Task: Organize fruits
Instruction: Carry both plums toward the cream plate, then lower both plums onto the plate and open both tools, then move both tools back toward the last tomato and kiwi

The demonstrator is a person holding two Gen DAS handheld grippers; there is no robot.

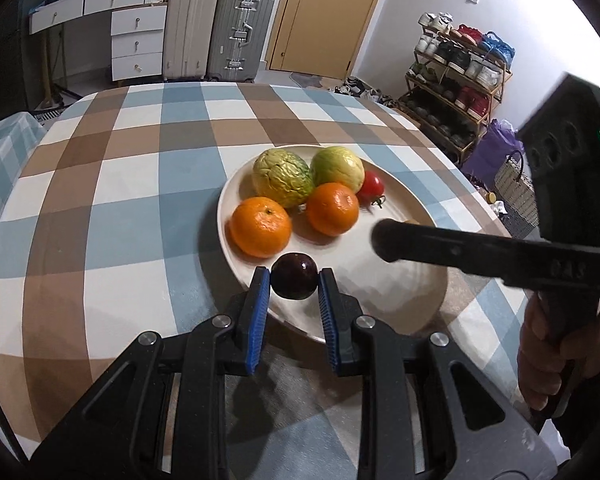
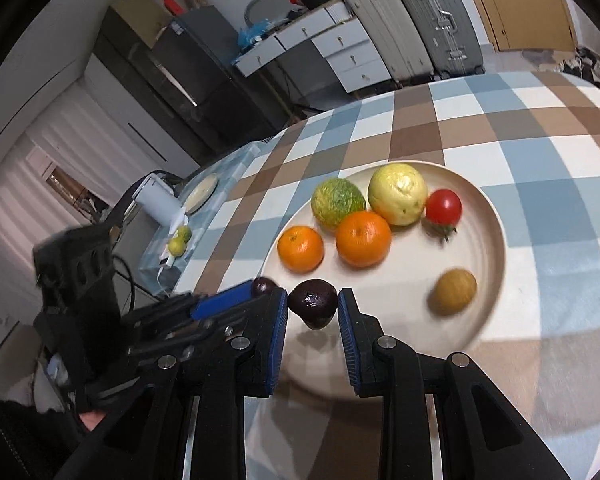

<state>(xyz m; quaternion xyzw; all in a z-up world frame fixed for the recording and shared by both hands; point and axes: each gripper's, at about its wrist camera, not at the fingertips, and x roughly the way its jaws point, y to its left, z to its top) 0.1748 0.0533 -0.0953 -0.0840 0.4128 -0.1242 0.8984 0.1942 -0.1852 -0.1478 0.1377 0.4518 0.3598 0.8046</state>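
Note:
A cream plate (image 1: 404,280) (image 2: 488,216) on the checked tablecloth holds two oranges (image 1: 261,226) (image 1: 332,209), two yellow-green fruits (image 1: 282,178) (image 1: 337,169), a red tomato (image 1: 372,187) and a brown kiwi (image 2: 454,291). My left gripper (image 1: 294,282) is shut on a dark purple fruit (image 1: 294,282) over the plate's near rim. My right gripper (image 2: 313,307) is shut on another dark purple fruit (image 2: 313,303) above the plate's edge. The right gripper's finger (image 1: 420,242) reaches over the plate in the left wrist view.
The checked table (image 1: 140,184) drops off at its far edge. A second small table (image 2: 204,196) to the left holds a plate, a white jug and two limes. Suitcases, drawers, a door and a shoe rack (image 1: 456,76) stand beyond.

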